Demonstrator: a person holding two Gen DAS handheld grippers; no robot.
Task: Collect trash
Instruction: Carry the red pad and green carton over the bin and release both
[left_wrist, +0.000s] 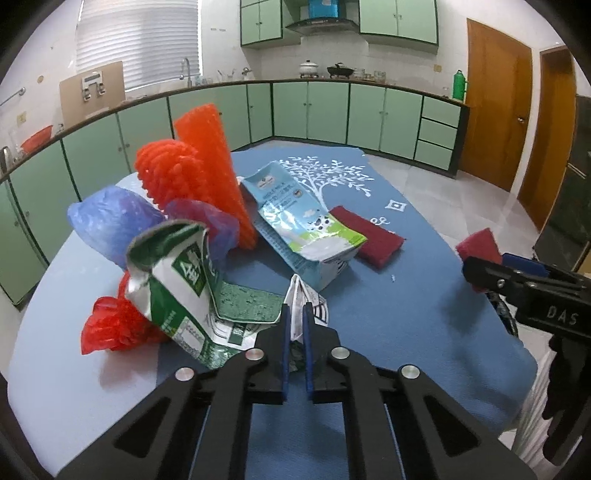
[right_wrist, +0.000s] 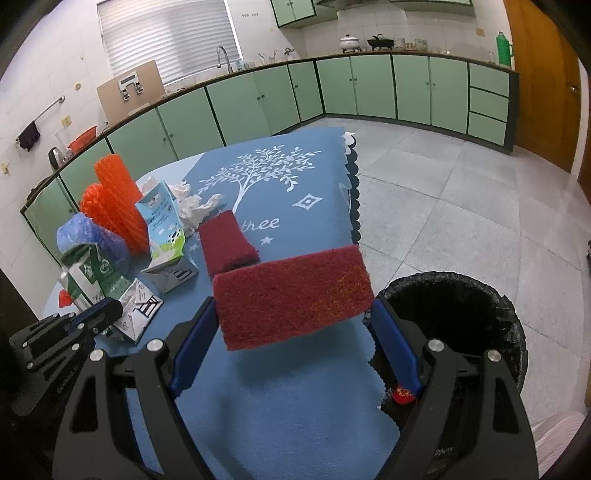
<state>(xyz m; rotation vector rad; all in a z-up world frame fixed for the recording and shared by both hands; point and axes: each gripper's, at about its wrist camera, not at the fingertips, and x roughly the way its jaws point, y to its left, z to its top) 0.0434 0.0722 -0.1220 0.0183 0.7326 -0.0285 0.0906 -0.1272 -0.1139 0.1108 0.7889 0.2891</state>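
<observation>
Pinching the folded edge of a flattened white carton (left_wrist: 308, 295), the left gripper (left_wrist: 294, 321) has its pads nearly together on the thin card, a hold suited to peeling it off the blue tablecloth (left_wrist: 406, 314). Beside it, the trash pile waits: a crumpled green carton (left_wrist: 177, 273), a blue milk carton (left_wrist: 299, 225) and red mesh (left_wrist: 199, 173). Spread wide, the right gripper (right_wrist: 295, 325) clamps a red scouring pad (right_wrist: 291, 291) by its ends, near the black-lined bin (right_wrist: 458, 310), likely for dropping.
</observation>
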